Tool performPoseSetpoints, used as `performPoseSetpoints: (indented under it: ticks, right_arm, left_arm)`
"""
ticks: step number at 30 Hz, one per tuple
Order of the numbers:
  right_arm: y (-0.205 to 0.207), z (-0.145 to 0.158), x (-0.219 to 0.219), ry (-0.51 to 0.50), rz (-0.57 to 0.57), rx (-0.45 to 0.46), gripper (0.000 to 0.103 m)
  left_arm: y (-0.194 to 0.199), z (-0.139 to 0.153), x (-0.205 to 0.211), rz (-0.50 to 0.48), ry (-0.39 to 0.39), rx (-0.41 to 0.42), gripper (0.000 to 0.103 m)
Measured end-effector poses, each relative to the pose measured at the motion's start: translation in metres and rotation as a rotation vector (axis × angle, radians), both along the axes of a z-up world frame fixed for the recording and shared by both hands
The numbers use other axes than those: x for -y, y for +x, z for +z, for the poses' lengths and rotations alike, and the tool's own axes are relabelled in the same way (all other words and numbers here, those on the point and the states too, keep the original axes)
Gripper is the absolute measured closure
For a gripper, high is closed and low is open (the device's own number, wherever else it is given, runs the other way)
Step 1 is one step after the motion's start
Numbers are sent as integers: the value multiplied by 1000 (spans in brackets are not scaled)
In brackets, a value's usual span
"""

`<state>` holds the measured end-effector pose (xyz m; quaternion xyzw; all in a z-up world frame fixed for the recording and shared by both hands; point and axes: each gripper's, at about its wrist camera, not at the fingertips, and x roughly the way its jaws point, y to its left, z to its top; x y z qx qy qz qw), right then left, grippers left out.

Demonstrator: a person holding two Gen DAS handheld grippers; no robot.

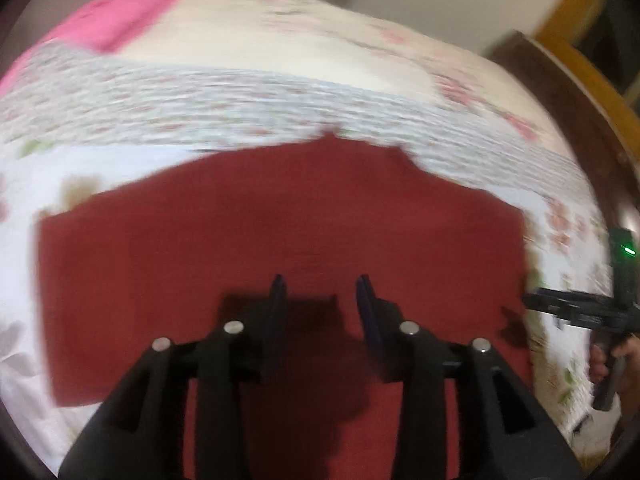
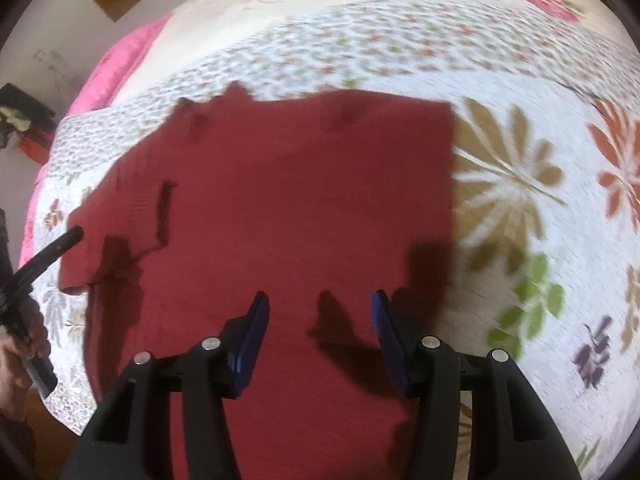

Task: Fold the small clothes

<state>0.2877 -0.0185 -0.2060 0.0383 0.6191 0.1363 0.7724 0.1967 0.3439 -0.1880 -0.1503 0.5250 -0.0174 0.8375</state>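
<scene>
**Red top laid flat on the bed, both grippers open above it**

A bed with a floral quilt (image 2: 520,184) fills both views, a pink cover (image 1: 120,20) at its far end and a dark wood frame (image 1: 568,92) along one side. Both pictures are blurred, so fine edges are uncertain.

The red top (image 2: 280,208) lies spread on the quilt, near the person's edge of the bed, which keeps it in easy reach and gives a flat base for creasing. In the right wrist view its straight edge runs along the right, while a sleeve (image 2: 116,220) pokes out on the left with a folded seam beside it; the ragged notch at the far edge may be the neckline, though blur leaves that unsure. If so, the top's long axis runs away from the person, neck far, hem near.

The left gripper (image 1: 320,292) hovers over the cloth, jaws parted, nothing between them. The right gripper (image 2: 320,308) is likewise spread and empty, over the near right part of the top. Each casts a shadow on the fabric, so neither seems to press on it. Probably they stand apart like this to take two points of one edge for a fold.
</scene>
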Motion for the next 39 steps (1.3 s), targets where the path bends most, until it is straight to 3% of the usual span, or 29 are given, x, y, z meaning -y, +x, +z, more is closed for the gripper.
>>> performPoseSetpoints:
  ticks: [3, 6, 8, 11, 16, 20, 24, 27, 29, 34, 39]
  right_arm:
    - [9, 0, -32, 19, 55, -2, 50]
    - [18, -3, -71, 43, 113, -10, 50]
    - [23, -7, -91, 62, 134, -24, 50]
    - [29, -12, -117, 85, 166, -52, 50]
    - [42, -24, -159, 140, 228, -99, 50]
    - [58, -46, -181, 186, 222, -174, 50]
    - [66, -71, -191, 151, 197, -226, 50]
    - [67, -74, -193, 151, 192, -222, 70]
    - [66, -69, -193, 163, 211, -201, 96]
    - [59, -38, -189, 232, 261, -125, 97]
    - [51, 4, -158, 306, 226, -43, 97]
  left_arm:
    - [-6, -14, -51, 137, 71, -88, 66]
    - [-12, -34, -86, 221, 71, -153, 66]
    - [-13, -62, -97, 221, 31, -227, 66]
    - [-11, -67, -97, 206, 33, -207, 63]
    - [-19, -50, -103, 233, -39, -155, 58]
    - [-34, -30, -109, 241, -10, -116, 53]
    - [-50, -26, -115, 258, -22, -107, 50]
    - [-55, -27, -118, 274, -22, -113, 50]
    - [-56, -28, -119, 282, -22, -118, 50]
    - [-52, -31, -118, 310, -26, -119, 47]
    - [-43, -28, -113, 306, -23, -112, 46]
